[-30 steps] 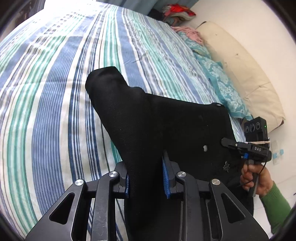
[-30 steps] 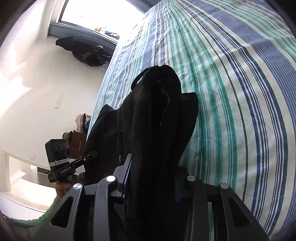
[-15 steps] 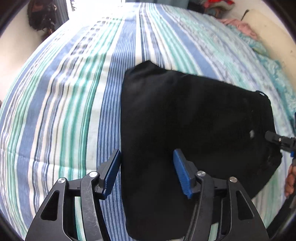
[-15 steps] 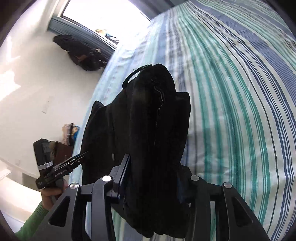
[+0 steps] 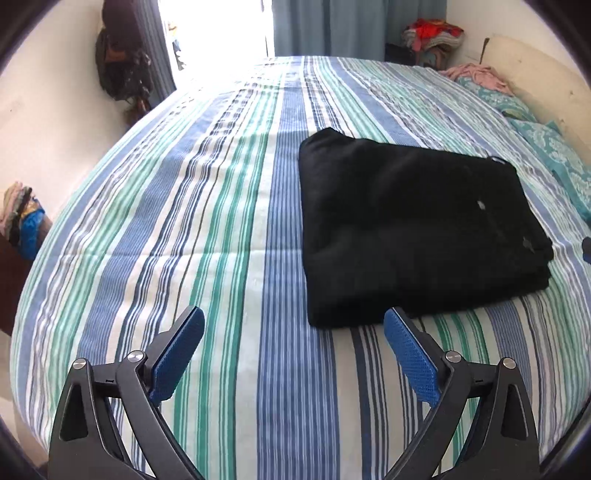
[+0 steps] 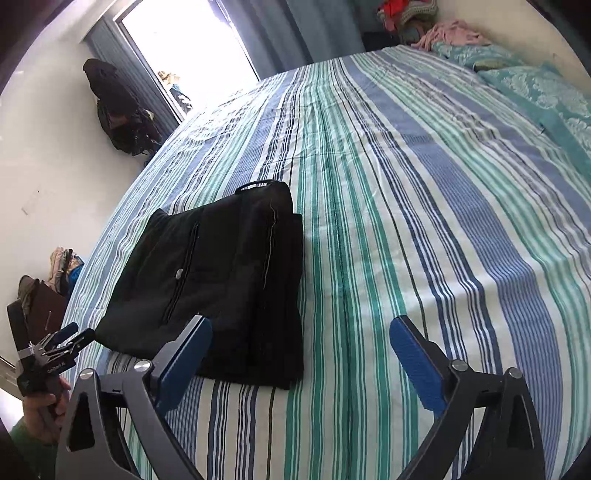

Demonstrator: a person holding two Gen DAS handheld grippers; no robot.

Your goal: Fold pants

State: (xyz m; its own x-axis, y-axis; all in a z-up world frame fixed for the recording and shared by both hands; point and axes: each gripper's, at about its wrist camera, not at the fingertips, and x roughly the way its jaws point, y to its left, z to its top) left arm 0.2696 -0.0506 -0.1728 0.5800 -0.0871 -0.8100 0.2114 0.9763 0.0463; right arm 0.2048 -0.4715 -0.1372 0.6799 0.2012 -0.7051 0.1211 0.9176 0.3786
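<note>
Through my left wrist camera, my left gripper [image 5: 293, 334] hangs above the striped bed [image 5: 184, 229], its blue-padded fingers [image 5: 177, 354] spread wide with nothing between them, aimed forward and slightly down at the bedding. The black pants [image 5: 413, 229] lie folded into a flat, squarish bundle on the bed, ahead of me and off to the right; their near edge sits just beyond my right-hand finger but does not touch it. At the far right border a dark tip of my other tool just shows. A teal pillow [image 5: 554, 155] lies along the bed's far right side, and a curtain [image 5: 354, 26] hangs past the far end. Through my right wrist camera, my right gripper [image 6: 299, 341] is likewise wide apart and holding nothing, tilted down over the bed [image 6: 424, 192]. The pants [image 6: 214, 280] rest flat ahead and to the left, the near corner passing behind my left-hand finger [image 6: 184, 365]; whether they touch I cannot tell. At the lower left, my left hand [image 6: 42, 410] grips the handle of the left gripper [image 6: 68, 338], held off the bed's edge, its fingers pointing toward the pants.
</note>
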